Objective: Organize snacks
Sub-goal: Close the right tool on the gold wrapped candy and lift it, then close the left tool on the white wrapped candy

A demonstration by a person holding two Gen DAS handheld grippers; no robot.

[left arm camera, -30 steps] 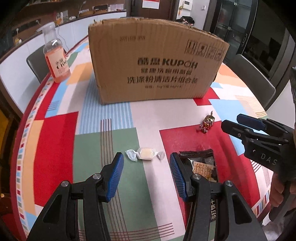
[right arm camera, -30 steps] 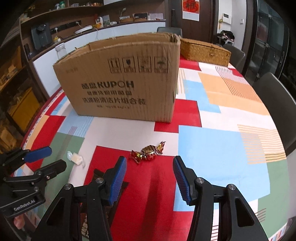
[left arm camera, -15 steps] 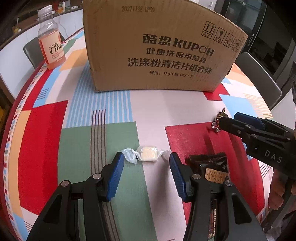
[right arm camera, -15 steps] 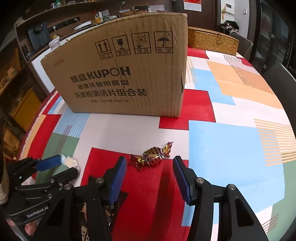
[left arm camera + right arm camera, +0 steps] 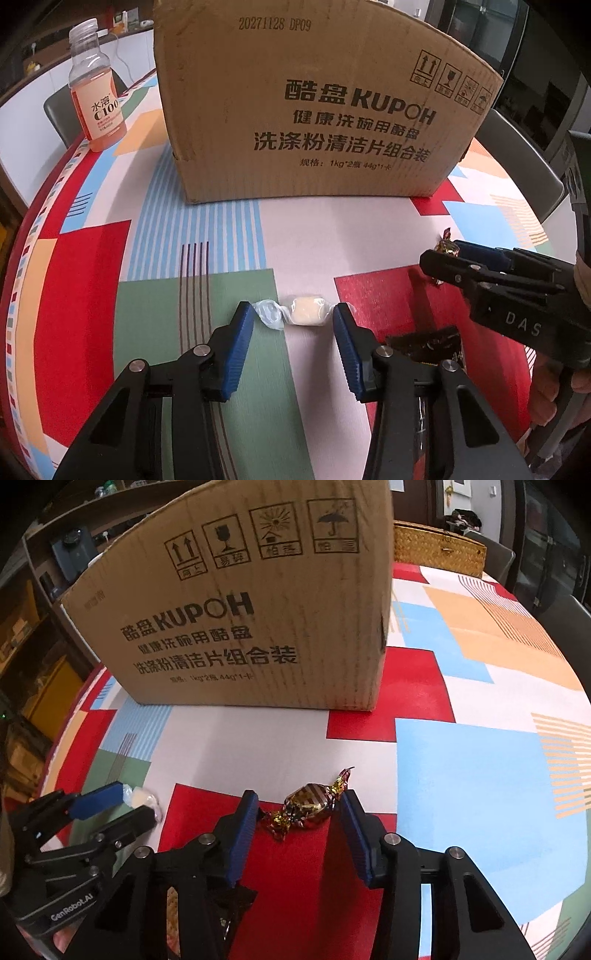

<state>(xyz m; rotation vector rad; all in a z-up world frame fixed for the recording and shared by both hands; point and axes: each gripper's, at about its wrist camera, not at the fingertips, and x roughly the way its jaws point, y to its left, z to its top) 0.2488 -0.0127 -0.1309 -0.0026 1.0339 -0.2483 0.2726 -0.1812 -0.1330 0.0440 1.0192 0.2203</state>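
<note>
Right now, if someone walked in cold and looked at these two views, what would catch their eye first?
The big cardboard box with bold printed lettering, standing at the back of the bright patchwork tablecloth. Next, the two blue-padded claws that have just been closing: the left claw brackets a white wrapped candy, and the right claw brackets a gold foil candy. An orange drink bottle stands at far left.

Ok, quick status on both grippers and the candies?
Left gripper closing around white candy, fingers not yet pressing. Right gripper closing around gold candy, same. Cardboard box behind, nothing blocking.
</note>
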